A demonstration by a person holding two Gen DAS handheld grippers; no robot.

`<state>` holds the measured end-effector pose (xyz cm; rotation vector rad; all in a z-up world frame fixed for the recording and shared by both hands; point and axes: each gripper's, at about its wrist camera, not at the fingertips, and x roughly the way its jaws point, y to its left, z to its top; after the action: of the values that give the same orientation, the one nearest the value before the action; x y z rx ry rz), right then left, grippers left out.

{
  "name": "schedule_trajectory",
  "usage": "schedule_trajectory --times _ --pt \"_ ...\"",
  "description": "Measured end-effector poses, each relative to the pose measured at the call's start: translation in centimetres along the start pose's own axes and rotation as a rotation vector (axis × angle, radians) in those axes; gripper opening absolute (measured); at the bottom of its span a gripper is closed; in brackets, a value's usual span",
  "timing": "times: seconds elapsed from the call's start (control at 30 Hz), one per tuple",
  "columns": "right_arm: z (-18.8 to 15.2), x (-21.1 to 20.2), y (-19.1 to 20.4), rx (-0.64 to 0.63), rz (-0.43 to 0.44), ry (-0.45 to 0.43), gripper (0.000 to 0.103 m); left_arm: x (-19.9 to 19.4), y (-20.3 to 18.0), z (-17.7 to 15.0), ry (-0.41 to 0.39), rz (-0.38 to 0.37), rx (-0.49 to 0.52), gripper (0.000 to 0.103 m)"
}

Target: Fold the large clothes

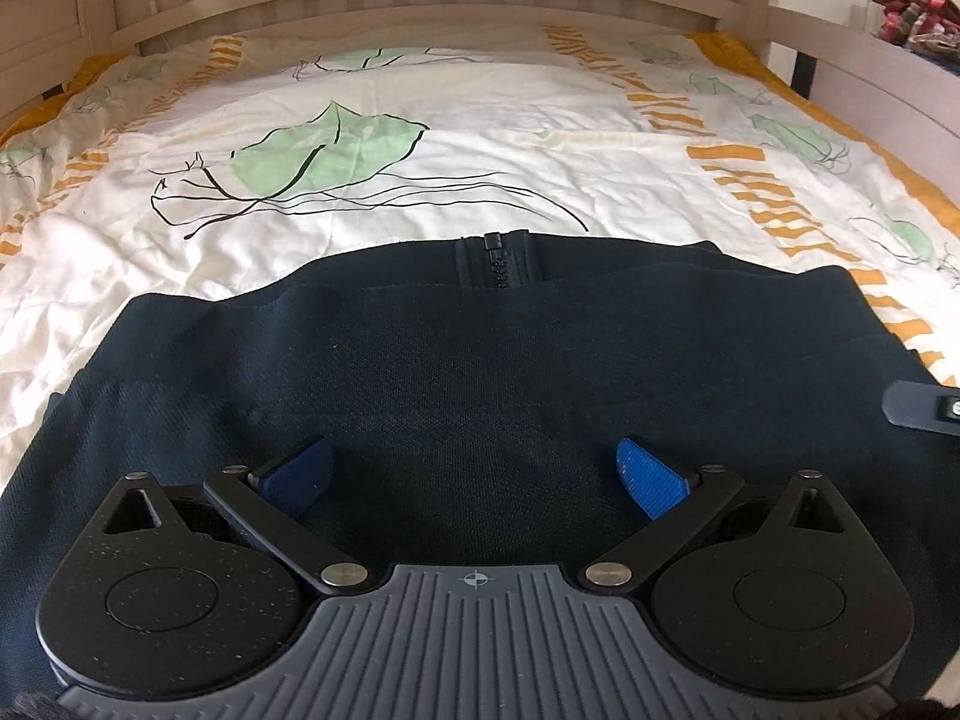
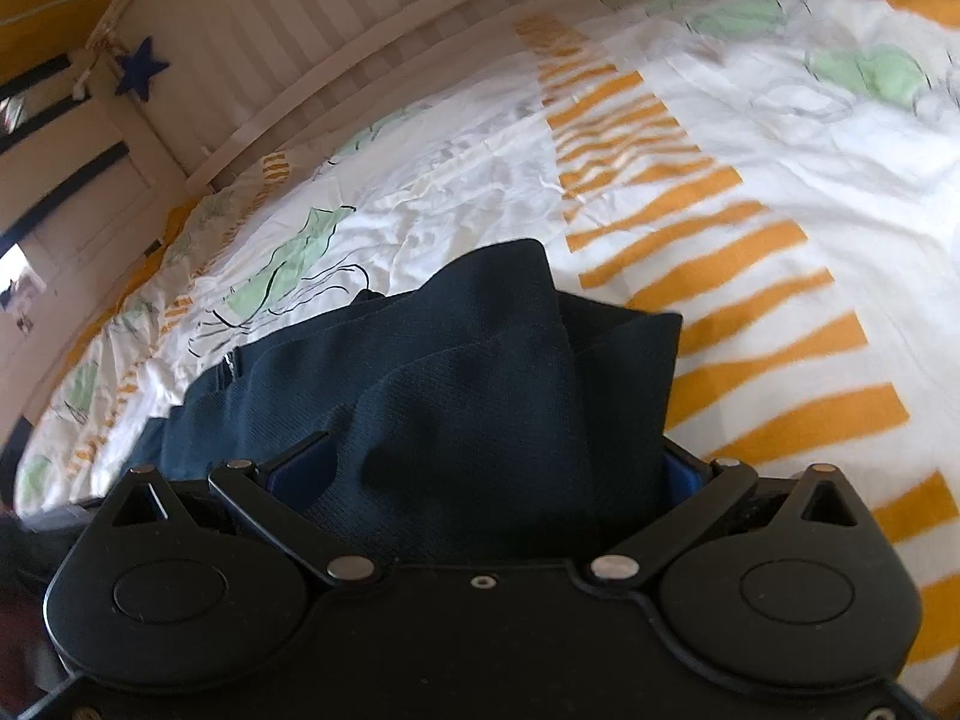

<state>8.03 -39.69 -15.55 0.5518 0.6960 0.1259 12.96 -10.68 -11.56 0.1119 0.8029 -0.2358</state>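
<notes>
Bed (image 1: pixel 540 108): covered by a white sheet printed with green leaves and orange stripes, slatted pale headboard (image 1: pixel 420 6) along the far edge. Dark navy garment (image 1: pixel 450 360): large knitted piece with a zip (image 1: pixel 498 261) at its far middle, lying spread over the near half of the bed, its far edge about midway up the sheet; in the left wrist view it lies mostly flat, with a folded layer visible along the far edge. In the right wrist view a bunched, doubled-over portion of the same garment (image 2: pixel 480 390) rises in a peak over the sheet's orange-striped area, toward the right side of the bed. Left gripper (image 1: pixel 474 480): blue-padded fingers (image 1: pixel 651 480) spread wide apart over the cloth, nothing between them; whether the pads touch the fabric cannot be told. Right gripper (image 2: pixel 498 474): fingers held fairly wide, the gap filled by the thick fold of garment, blue pads (image 2: pixel 303 471) just visible on either side and pressing against the cloth, so it grips the bundle. Small blue star (image 2: pixel 141 67): fixed at the headboard's left corner post. Part of the other gripper (image 1: pixel 924 411) shows at the right edge of the left wrist view, beside the garment.
</notes>
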Motion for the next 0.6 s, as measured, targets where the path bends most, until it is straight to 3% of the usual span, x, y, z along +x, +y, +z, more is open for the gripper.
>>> schedule_trajectory --times 0.3,0.47,0.6 --pt "-0.7 -2.1 -0.7 0.212 0.065 0.219 0.103 0.1 -0.1 0.0 -0.008 0.002 0.002 0.103" --pt "-1.5 -1.9 -1.5 0.248 0.101 0.198 0.103 -0.6 0.0 0.1 -0.015 0.008 -0.015 0.1" --pt "-1.7 -1.8 -2.2 0.297 0.143 0.172 0.103 -3.5 0.1 -0.6 -0.04 -0.002 -0.046 0.084"
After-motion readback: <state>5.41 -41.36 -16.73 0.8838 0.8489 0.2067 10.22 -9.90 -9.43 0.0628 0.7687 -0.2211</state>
